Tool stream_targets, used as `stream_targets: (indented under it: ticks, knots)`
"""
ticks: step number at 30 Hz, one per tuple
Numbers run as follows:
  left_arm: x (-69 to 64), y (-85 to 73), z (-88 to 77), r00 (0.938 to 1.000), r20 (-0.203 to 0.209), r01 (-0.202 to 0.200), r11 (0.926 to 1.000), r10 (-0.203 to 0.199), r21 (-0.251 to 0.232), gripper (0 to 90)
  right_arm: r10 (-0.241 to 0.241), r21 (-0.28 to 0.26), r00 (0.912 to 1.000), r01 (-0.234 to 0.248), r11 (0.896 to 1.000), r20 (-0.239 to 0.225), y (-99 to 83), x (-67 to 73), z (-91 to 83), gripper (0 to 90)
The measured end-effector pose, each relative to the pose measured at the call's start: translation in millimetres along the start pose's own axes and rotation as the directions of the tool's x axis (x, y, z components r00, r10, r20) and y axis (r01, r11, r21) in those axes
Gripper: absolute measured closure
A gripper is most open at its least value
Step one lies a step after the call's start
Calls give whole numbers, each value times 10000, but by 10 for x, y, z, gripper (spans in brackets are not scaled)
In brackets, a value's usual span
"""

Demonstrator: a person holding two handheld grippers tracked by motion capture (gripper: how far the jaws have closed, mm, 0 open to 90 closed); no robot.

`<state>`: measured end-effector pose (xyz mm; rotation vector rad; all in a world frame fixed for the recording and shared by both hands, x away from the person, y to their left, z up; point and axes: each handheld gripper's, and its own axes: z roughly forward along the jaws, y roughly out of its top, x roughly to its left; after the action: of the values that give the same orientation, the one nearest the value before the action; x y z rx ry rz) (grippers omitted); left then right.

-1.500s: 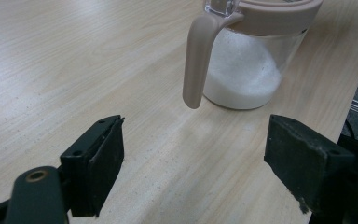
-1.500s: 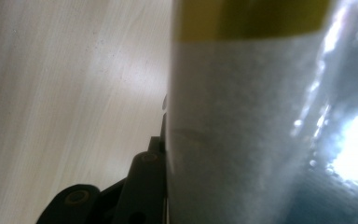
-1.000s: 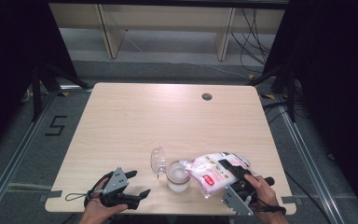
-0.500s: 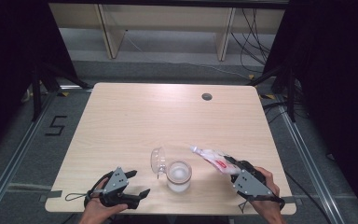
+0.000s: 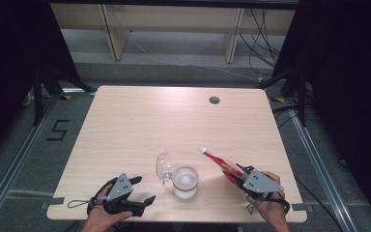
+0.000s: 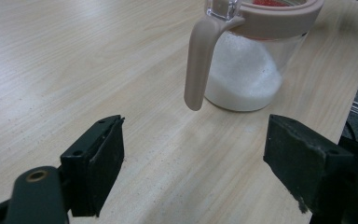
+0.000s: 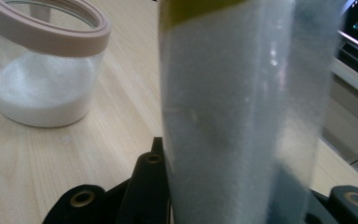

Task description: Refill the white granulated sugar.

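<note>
The jar (image 5: 185,181) stood near the front edge of the table (image 5: 140,125), its clear lid (image 5: 164,166) flipped open and standing up on the side toward the left gripper (image 5: 142,191). A low layer of white granules (image 6: 244,79) lay in the jar's bottom. The left gripper rested on the table to the left of the jar, jaws spread wide with nothing between them, the jar's beige handle (image 6: 200,56) hanging just ahead of them.

The right gripper (image 5: 236,173), to the right of the jar, was clamped on the bag (image 5: 220,162) of white granules; its jaws pinched the bag's lower part while the red-and-white top slanted up and away from the jar. The bag's mouth looked open, though the high view was too small to be sure.

The risks lay mostly in the bag. Held by a narrow pinch on soft film, it could sag or slide, and with an open mouth any tilt toward the table would scatter granules beside the jar. The open-lidded jar was light and unheld, so a knock from either gripper could tip it.
</note>
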<state>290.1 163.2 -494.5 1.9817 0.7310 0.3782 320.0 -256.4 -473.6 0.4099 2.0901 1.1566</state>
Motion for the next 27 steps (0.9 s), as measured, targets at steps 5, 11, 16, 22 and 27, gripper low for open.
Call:
stream_targets:
  ticks: [5,11,16,22,27]
  knots:
    - [-14,0,-8,9999,-59,154,9999,-154,-8,197,354,-1,9994,-354,9994,41,-45,-25,8,773]
    - [4,-7,4,9999,-53,90,10000,-89,20,197,915,-71,9958,-915,9958,64,-93,-67,-9,771]
    - [1,-8,0,9999,-65,133,9999,-132,56,196,1451,17,9894,-1451,9894,-45,-136,-92,-44,770]
    - [10,-3,-1,10000,-51,-26,10000,26,27,196,1821,42,9833,-1821,9833,-79,-166,-120,-82,770]
    - [5,-4,-3,9999,-50,127,9999,-127,21,196,2178,4,9760,-2178,9760,-48,-177,-131,-92,768]
